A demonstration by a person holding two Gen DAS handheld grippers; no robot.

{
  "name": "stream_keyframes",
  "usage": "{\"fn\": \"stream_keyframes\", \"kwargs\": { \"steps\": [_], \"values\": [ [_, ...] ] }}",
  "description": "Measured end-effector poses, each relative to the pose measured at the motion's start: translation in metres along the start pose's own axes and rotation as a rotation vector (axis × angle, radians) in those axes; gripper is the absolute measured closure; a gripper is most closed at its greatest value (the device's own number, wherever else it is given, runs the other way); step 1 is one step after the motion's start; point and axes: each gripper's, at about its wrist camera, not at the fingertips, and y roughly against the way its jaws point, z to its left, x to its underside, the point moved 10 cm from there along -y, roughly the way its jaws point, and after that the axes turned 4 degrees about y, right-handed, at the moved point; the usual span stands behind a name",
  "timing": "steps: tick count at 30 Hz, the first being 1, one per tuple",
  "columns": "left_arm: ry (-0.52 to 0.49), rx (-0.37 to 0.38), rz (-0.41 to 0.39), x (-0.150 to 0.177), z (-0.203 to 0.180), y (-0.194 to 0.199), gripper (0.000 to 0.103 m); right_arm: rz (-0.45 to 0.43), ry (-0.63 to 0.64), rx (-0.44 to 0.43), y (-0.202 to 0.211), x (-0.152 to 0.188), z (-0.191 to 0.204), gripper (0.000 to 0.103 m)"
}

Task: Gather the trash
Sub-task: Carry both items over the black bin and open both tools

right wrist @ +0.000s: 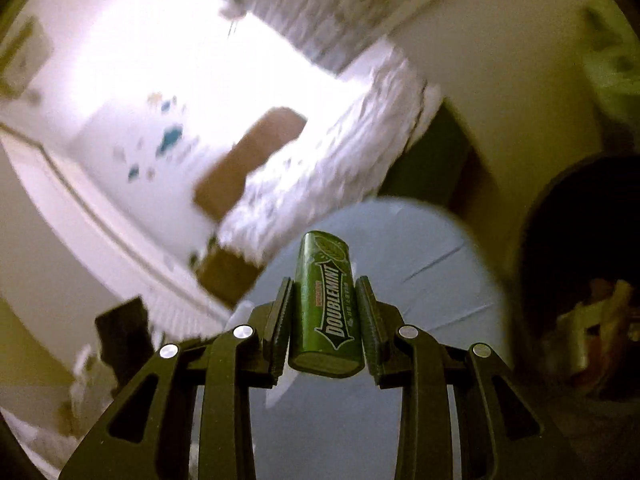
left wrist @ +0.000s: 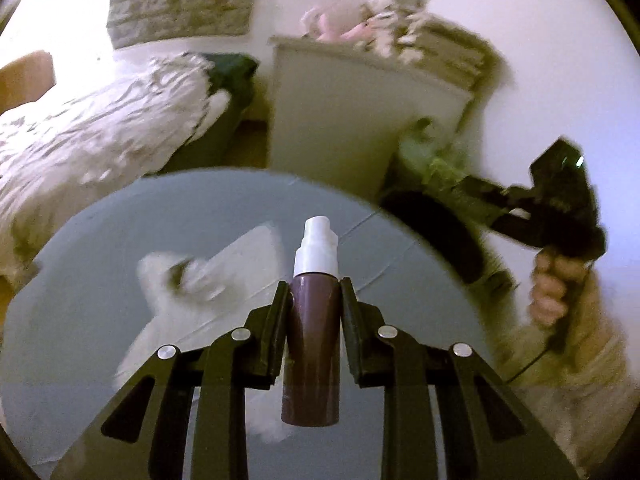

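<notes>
The left gripper (left wrist: 314, 292) is clamped on a dark brown pump bottle (left wrist: 311, 356) with a white pump top (left wrist: 317, 246), held lengthwise between the two fingers, pump end pointing away from the camera. It hangs above a round grey-blue table (left wrist: 160, 216). Only the left wrist view shows what lies on that table: crumpled white tissue (left wrist: 188, 276) toward the left side, partly blurred, with a white sheet (left wrist: 248, 252) beside it.

The same view also catches the right gripper from outside, past the table's right edge, with the right hand (left wrist: 554, 288) wrapped round its handle; from there its jaws are too blurred to read.

The right wrist view settles that: the right gripper (right wrist: 325, 300) is closed on a green Doublemint gum bottle (right wrist: 326, 304), label facing up, lid end away from the camera, held over the table's (right wrist: 420, 248) far edge. Only this view looks into the black trash bin (right wrist: 536, 240) at the right, just beyond the table's rim, where some pale and yellowish rubbish (right wrist: 592, 320) lies inside.

Both views show a bed with patterned white bedding (left wrist: 100, 132) behind the table, and a pale cabinet (left wrist: 340, 120); the left view alone shows the soft toys (left wrist: 360, 16) on top of it.
</notes>
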Motion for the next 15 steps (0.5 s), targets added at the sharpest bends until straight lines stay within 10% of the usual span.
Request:
{"fn": "stream_keyframes", "kwargs": {
  "steps": [7, 15],
  "values": [
    [-0.081, 0.136, -0.041, -0.046, -0.103, -0.04, 0.078, -0.26, -0.105, 0.122, 0.088, -0.044, -0.078, 0.071],
    [-0.104, 0.224, 0.056, -0.051, -0.167, -0.122, 0.078, -0.327, -0.286, 0.288, 0.126, -0.027, -0.181, 0.071]
  ]
}}
